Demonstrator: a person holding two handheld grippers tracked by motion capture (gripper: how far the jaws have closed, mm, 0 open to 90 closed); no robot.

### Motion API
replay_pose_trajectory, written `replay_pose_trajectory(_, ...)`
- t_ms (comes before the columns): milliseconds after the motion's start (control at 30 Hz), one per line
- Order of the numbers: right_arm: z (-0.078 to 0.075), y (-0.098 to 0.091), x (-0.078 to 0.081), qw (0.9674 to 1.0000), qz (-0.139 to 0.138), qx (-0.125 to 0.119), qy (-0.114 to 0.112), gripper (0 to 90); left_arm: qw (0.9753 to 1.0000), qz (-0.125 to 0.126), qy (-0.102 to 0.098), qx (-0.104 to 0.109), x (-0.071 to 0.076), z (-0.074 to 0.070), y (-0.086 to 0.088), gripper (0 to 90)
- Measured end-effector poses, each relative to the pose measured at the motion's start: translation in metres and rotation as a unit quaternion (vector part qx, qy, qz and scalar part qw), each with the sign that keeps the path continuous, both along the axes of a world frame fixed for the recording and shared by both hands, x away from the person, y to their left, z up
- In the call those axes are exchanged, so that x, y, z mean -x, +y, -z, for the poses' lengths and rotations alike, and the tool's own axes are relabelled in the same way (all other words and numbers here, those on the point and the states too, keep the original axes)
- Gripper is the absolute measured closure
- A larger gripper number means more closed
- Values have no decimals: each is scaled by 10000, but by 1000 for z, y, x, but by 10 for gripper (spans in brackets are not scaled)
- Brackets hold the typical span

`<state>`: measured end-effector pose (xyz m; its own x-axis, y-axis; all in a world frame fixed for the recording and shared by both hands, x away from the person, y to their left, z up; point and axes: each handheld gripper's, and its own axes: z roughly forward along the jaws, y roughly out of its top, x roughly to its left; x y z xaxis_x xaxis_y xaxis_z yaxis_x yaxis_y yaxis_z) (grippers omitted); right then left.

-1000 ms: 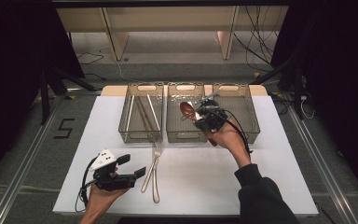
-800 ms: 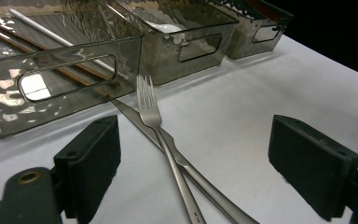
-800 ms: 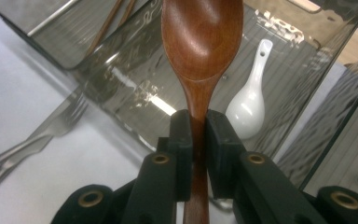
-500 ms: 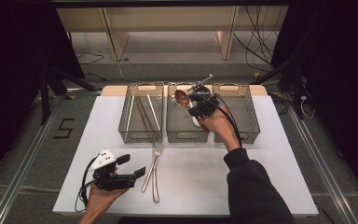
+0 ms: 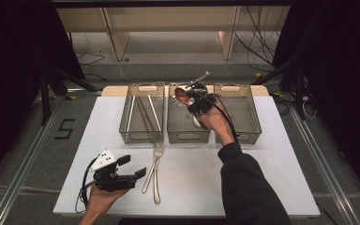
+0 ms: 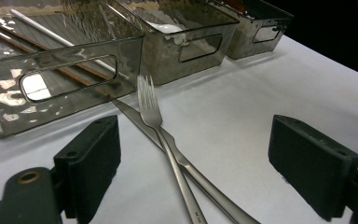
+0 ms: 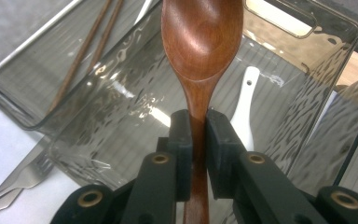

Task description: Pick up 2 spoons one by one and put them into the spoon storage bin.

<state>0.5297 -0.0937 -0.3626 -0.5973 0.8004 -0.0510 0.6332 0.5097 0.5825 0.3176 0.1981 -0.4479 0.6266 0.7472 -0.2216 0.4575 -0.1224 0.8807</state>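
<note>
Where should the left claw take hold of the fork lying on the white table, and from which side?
Grip the fork on its slim handle just below the tines, coming straight down from above with the jaws either side of the handle. It lies flat, crossed over the knife, so a grasp lower down would likely catch both. The left claw is already open and straddling the pair.

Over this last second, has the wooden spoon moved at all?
Yes. The wooden spoon, clamped in the right gripper, has gone away from the person, from over the middle bin's centre to its far rim.
</note>
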Motion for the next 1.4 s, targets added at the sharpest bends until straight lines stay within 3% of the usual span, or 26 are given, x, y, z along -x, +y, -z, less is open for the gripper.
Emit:
replay_pose_trajectory(633, 18, 6, -12, 9998, 187, 84, -71, 812, 10000, 35, -14, -24, 0, 0, 0, 165)
replay_pose_trajectory(700, 20, 5, -14, 9997, 231, -6, -70, 808, 10000, 43, -8, -27, 0, 0, 0, 165)
replay_pose_trajectory(767, 22, 5, -15, 9997, 236, -31, -10, 733, 10000, 39, -2, -15, 0, 0, 1, 164)
replay_pose_trajectory(1033, 18, 0, -9, 9996, 186, -222, 24, 648, 10000, 30, 3, -31, -1, 0, 0, 163)
replay_pose_trajectory(1400, 14, -21, 15, 9987, 77, -510, 21, 496, 9999, 25, 120, -72, -2, 2, -1, 161)
